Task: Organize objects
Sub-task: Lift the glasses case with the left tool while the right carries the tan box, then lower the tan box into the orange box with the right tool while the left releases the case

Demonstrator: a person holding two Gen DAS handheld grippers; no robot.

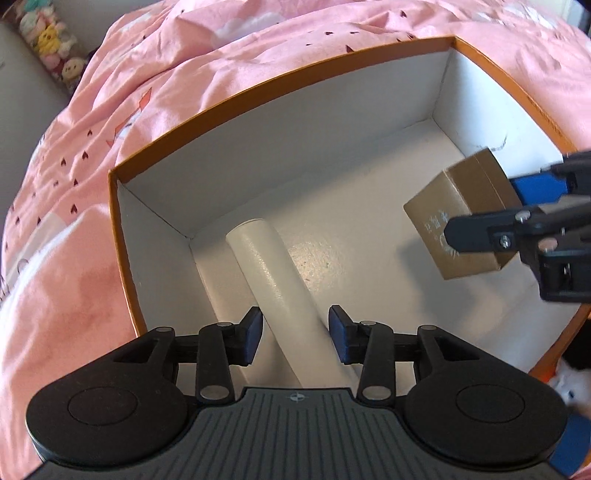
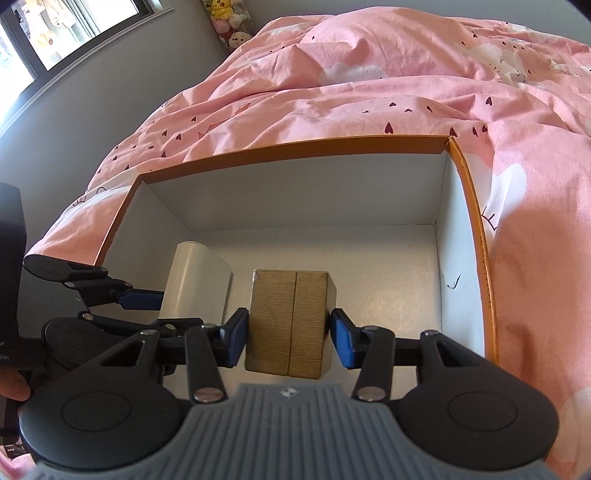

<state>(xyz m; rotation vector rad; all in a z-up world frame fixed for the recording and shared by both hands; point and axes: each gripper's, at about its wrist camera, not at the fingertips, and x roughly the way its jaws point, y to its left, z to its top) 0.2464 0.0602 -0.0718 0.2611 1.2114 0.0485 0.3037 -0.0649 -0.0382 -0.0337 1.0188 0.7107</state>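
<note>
An open orange box with a white inside [image 1: 280,92] [image 2: 295,142] lies on the pink bed. A white cylinder [image 1: 280,280] [image 2: 192,280] lies on the box floor at the left side. My left gripper [image 1: 295,334] is open, its pads on either side of the cylinder with gaps. My right gripper [image 2: 289,336] [image 1: 480,210] is shut on a small brown cardboard box [image 2: 290,321] [image 1: 461,218] and holds it inside the orange box, above the floor at the right.
A pink quilt with small hearts [image 1: 92,184] [image 2: 406,74] surrounds the box. Plush toys [image 1: 51,40] [image 2: 229,18] stand by the grey wall. A window [image 2: 44,33] is at the far left. A black-and-white thing [image 1: 572,373] lies outside the box's right rim.
</note>
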